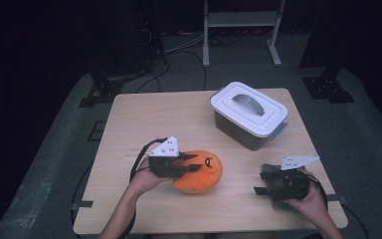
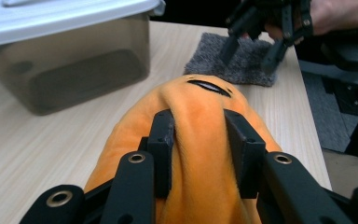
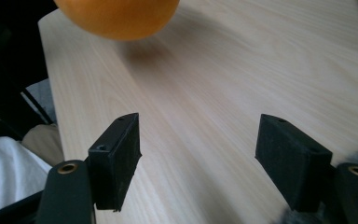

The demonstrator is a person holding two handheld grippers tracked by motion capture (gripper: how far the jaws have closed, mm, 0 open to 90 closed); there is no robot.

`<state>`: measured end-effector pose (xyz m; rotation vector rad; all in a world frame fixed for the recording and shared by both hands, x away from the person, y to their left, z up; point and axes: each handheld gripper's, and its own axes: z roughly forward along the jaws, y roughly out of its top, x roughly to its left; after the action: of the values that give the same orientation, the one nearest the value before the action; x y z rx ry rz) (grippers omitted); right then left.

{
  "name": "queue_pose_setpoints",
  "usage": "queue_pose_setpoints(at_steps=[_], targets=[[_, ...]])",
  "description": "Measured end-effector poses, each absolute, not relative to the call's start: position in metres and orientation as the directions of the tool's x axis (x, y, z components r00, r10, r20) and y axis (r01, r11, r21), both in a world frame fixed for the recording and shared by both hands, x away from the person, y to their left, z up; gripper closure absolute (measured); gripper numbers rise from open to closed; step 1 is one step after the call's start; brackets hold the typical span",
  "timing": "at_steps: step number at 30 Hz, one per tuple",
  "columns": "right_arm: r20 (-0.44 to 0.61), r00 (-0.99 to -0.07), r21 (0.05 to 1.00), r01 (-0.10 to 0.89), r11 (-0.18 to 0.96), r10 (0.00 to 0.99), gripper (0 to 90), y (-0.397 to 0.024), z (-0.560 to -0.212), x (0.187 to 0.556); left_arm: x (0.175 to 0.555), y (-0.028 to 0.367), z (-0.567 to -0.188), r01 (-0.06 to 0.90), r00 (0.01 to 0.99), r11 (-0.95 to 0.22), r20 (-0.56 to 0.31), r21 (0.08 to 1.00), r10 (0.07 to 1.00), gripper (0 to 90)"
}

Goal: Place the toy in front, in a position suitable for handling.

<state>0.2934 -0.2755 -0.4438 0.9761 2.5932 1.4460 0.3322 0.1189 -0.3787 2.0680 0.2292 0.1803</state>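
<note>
Orange plush toy (image 1: 198, 172) sits near the front edge of the table (image 1: 144, 114), left of centre, and it is already gripped: the left tool (image 1: 185, 163) has come in from the toy's left side, and in the left gripper view its two black pads pinch a fold of the soft orange fabric (image 2: 200, 154) between them, jaws drawn in narrow on the plush. Whether the toy is lifted clear of the wood or resting on it I cannot tell.

Further right and towards the back stands a plastic storage box (image 1: 248, 115), its white lid with a handle closed on top. If the toy is meant for that box, the grasp is done, while opening the lid and carrying the toy across both seem to be left.

At the right front, the right tool (image 1: 259, 183) hovers over a grey cloth (image 1: 274, 169) lying on the table. Its own view shows the pads (image 3: 116, 158) standing wide apart with bare wood between them, holding nothing; the orange toy is visible beyond.
</note>
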Motion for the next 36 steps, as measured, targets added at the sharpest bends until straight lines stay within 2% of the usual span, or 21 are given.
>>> queue_pose_setpoints(at_steps=[6, 17, 26, 36], targets=[[0.249, -0.778, 0.762, 0.525, 0.379, 0.577, 31.7, -0.293, -0.443, 0.297, 0.336, 0.097, -0.39, 0.089, 0.979, -0.494, 0.017, 0.865, 0.205, 66.7], [0.175, -0.738, 0.719, 0.548, 0.427, 0.652, 37.4, -0.315, -0.45, 0.302, 0.336, 0.086, -0.411, 0.106, 0.985, -0.54, -0.012, 0.835, 0.174, 63.6], [0.137, -0.73, 0.674, 0.564, 0.477, 0.67, 44.3, -0.312, -0.461, 0.307, 0.335, 0.089, -0.41, 0.112, 0.984, -0.546, -0.015, 0.83, 0.179, 52.9], [0.147, -0.699, 0.642, 0.605, 0.47, 0.7, 51.8, -0.31, -0.468, 0.309, 0.334, 0.099, -0.399, 0.098, 0.985, -0.535, -0.004, 0.839, 0.175, 42.5]])
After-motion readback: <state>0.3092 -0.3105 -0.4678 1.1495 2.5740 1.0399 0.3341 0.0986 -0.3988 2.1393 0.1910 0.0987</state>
